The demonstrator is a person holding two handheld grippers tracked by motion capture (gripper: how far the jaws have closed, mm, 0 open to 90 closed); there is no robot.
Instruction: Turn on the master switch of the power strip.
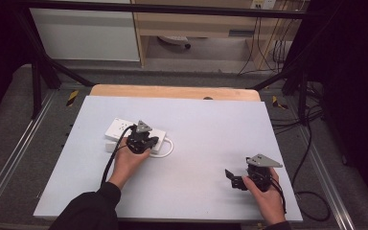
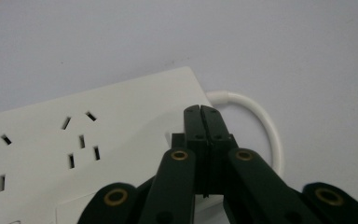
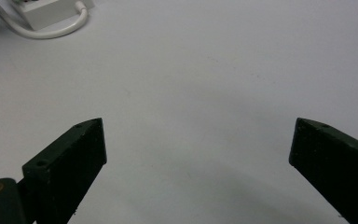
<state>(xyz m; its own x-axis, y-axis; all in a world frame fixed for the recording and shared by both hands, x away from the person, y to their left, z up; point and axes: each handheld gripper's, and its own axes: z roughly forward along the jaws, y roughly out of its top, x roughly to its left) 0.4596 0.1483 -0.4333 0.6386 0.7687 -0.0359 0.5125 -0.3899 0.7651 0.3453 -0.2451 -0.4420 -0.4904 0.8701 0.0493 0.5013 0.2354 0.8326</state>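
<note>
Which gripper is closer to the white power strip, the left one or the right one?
Left. The left gripper hangs directly over the power strip, jaws shut. The right gripper sits far off on bare table, jaws open.

So the power strip (image 1: 124,130) is plain white, with dark little socket slots in groups across its top, and the cable (image 2: 265,121) looping out of its end is the same white. It sits on a pale bluish-grey sheet (image 1: 196,143) that covers most of the desk; along the far edge a strip of light wood desk (image 1: 172,91) peeks out. Both grippers, left gripper (image 2: 200,114) and right gripper (image 3: 196,140), are black, jaws included, with small brass-coloured rings at the left one's pivots and a grey three-cornered plate on top of each. The person's sleeve (image 1: 88,208) is black too.
</note>
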